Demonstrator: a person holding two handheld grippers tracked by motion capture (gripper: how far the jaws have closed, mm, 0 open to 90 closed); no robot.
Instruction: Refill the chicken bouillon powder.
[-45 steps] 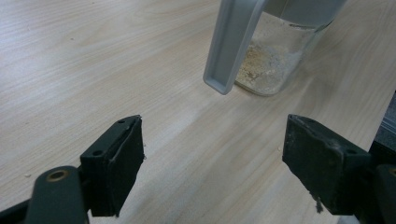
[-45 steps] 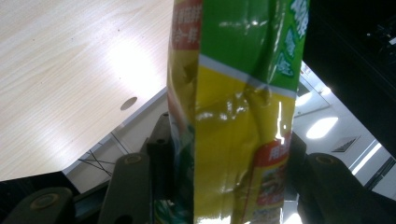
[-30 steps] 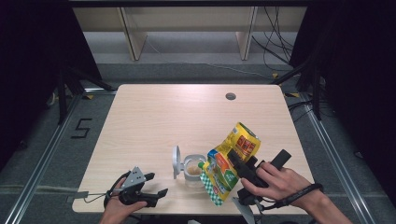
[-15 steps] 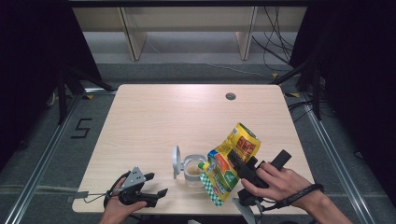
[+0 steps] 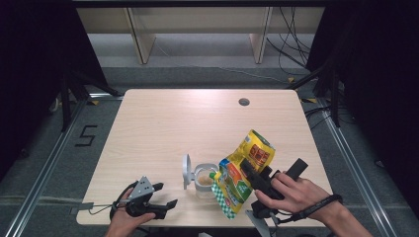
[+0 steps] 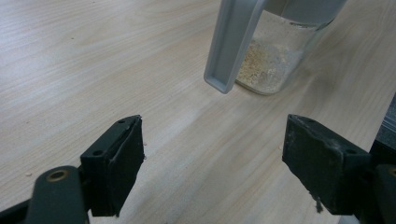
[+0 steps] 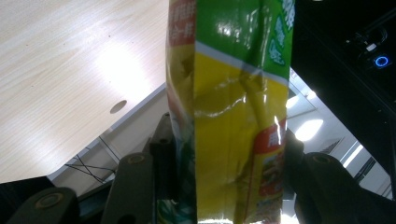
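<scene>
- The right gripper (image 5: 245, 174) has its fingers (image 7: 159, 154) clamped on a yellow-green pouch (image 5: 243, 170), tilted over the open glass jar (image 5: 205, 178) at the table's (image 5: 197, 123) near edge.
- The left gripper (image 5: 160, 195) rests near left, its jaws wide apart and holding nothing.
- A little powder (image 6: 261, 65) lies in the jar, so pouring seems under way; its flip lid (image 5: 187, 170) is not yet closed.

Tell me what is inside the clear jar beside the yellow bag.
The clear jar holds a shallow layer of pale, crumbly powder at its bottom. Its grey flip lid stands open. From above, the yellow bag covers the jar's right edge.
</scene>
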